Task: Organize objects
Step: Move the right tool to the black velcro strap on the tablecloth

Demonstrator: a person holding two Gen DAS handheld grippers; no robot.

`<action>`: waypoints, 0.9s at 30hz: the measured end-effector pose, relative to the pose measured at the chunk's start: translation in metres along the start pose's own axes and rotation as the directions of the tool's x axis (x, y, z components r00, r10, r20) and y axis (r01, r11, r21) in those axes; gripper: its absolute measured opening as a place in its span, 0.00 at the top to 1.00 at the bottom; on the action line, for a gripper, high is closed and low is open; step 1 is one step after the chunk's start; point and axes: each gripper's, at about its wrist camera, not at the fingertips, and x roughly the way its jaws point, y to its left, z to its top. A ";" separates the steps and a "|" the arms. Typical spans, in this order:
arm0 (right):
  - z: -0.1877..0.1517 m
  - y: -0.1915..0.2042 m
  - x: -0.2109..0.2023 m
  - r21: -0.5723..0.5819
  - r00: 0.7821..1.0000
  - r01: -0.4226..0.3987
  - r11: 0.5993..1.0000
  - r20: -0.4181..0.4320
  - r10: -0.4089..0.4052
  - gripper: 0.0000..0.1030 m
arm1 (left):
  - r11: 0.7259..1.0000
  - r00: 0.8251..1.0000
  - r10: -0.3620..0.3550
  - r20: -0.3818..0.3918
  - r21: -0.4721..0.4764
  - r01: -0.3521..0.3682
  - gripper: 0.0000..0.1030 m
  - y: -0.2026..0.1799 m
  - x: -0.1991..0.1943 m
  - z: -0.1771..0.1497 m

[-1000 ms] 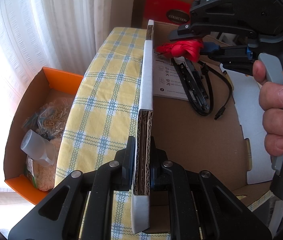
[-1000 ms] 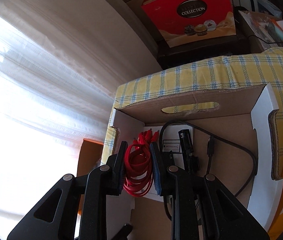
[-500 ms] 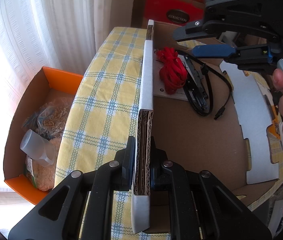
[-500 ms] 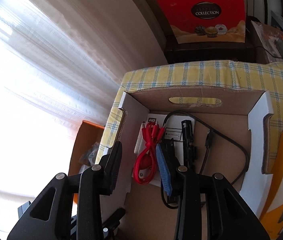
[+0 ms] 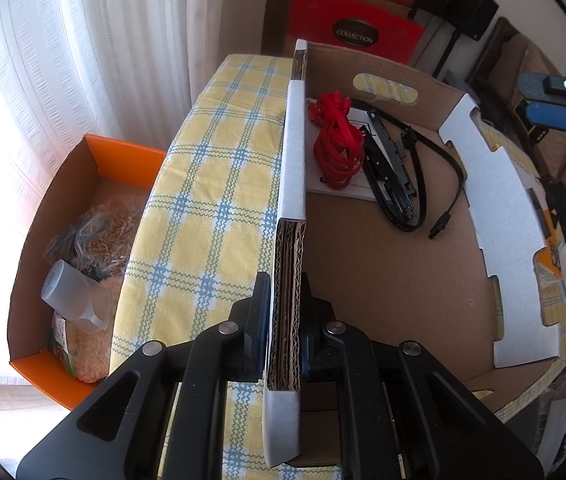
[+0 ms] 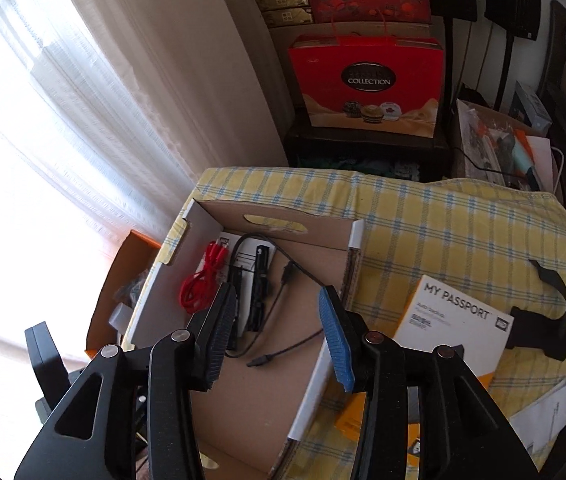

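The left hand-held gripper [image 5: 286, 316] is squeezed tight on the side wall of the cardboard box [image 5: 383, 280]. The right hand-held gripper [image 6: 279, 336] hangs above the box with nothing between its fingers, and its jaws are opening wider. The red cable [image 5: 337, 148] lies inside the box by that wall, on a white paper [image 5: 347, 188]. Black cables [image 5: 403, 176] lie just beside it. The box sits on a bench with a yellow checked cloth [image 5: 211, 184]. A white and yellow package [image 6: 451, 332] lies on the cloth near the box.
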 end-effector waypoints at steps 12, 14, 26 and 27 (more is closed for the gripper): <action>-0.027 -0.107 -0.063 0.071 0.983 0.180 0.981 0.008 -0.181 0.57 | 1.000 1.000 0.001 -0.002 0.009 -0.001 0.90 -0.005 -0.004 0.000; -0.032 -0.124 -0.069 0.092 0.978 0.209 0.973 0.003 -0.211 0.57 | 1.000 1.000 0.001 -0.001 0.010 -0.001 0.90 -0.005 -0.004 0.000; -0.048 -0.220 -0.065 0.267 0.950 0.309 0.913 -0.042 -0.309 0.57 | 1.000 1.000 0.005 -0.003 0.014 -0.005 0.90 -0.008 -0.005 -0.001; -0.050 -0.226 -0.062 0.281 0.950 0.310 0.908 -0.049 -0.309 0.57 | 1.000 1.000 0.005 -0.003 0.014 -0.005 0.90 -0.008 -0.005 -0.001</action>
